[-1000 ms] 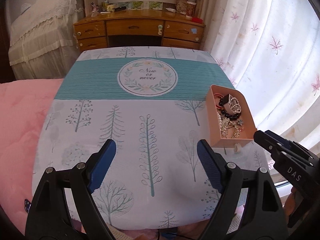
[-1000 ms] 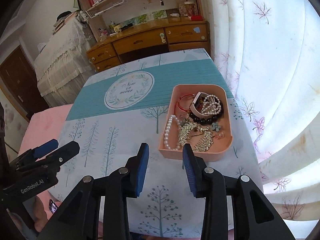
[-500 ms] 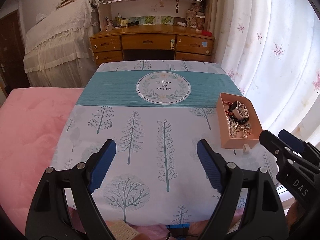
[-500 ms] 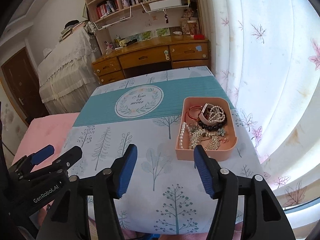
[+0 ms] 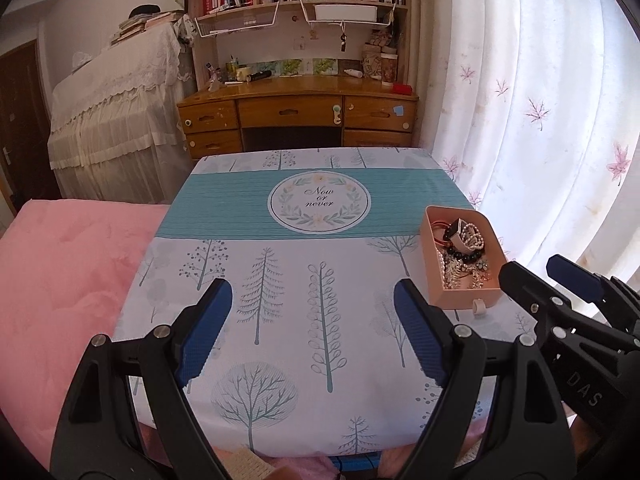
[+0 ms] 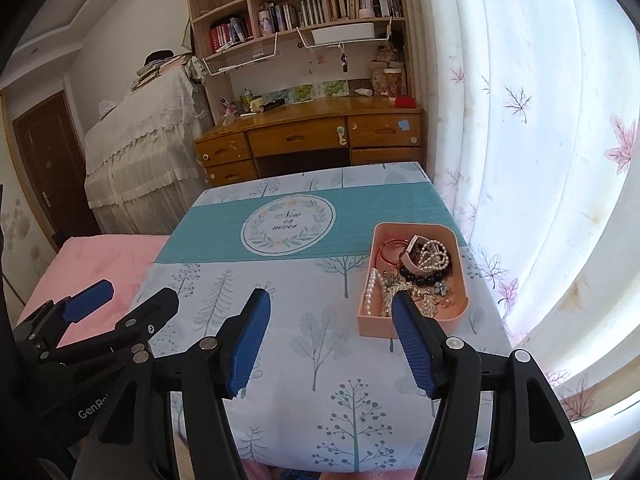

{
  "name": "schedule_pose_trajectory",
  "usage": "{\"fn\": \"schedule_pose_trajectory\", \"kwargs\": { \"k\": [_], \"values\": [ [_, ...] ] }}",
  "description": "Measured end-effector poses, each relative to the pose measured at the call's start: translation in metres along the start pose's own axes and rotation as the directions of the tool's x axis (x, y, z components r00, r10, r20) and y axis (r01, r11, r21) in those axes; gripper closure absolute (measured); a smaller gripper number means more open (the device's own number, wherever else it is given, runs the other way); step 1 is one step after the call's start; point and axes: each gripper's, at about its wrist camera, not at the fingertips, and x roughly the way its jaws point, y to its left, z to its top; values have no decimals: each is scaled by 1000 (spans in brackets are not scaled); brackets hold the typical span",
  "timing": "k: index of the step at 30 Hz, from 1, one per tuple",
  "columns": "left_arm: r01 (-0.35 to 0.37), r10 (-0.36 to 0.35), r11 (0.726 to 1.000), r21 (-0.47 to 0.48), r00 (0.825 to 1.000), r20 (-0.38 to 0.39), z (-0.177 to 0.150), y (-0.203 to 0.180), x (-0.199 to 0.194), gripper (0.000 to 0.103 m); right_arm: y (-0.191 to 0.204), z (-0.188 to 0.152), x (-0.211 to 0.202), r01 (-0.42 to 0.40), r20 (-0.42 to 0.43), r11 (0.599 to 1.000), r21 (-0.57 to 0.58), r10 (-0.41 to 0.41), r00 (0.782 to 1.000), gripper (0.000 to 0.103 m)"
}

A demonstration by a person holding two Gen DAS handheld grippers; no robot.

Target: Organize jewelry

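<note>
A pink tray (image 5: pixel 468 302) stands on the right side of the cloth-covered table (image 5: pixel 320 240). It holds a heap of jewelry (image 5: pixel 464 256): pearl strands, dark beads, red bangles, a watch band. A small white ring-shaped piece (image 5: pixel 478 306) sits against its front wall. My left gripper (image 5: pixel 312 292) hangs open over the table's near middle, nothing between its blue pads. My right gripper (image 6: pixel 330 296) is open and empty too, its right finger overlapping the near-left corner of the tray (image 6: pixel 376 326) with the jewelry (image 6: pixel 416 276) beyond. Each view shows the other gripper at its edge.
The table carries a tree-print cloth with a teal band. A pink bed (image 5: pixel 60 280) adjoins the table's left side. A white curtain (image 5: pixel 540 120) hangs close on the right. Behind stand a wooden desk (image 5: pixel 296 112), bookshelves and a lace-covered cabinet (image 5: pixel 120 112).
Both grippers have risen and drawn back from the table, so more of the room shows. The right gripper's jaws have spread from narrow to wide. The tray has not moved.
</note>
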Motion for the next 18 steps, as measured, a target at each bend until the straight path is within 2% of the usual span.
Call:
{"fn": "schedule_pose_trajectory", "kwargs": {
  "k": [18],
  "values": [
    [0,0,1000,-21,1000,0,-2,5,-2,22,7,-1,0,-1,-20,1000,-15,1,1000,38]
  ]
}}
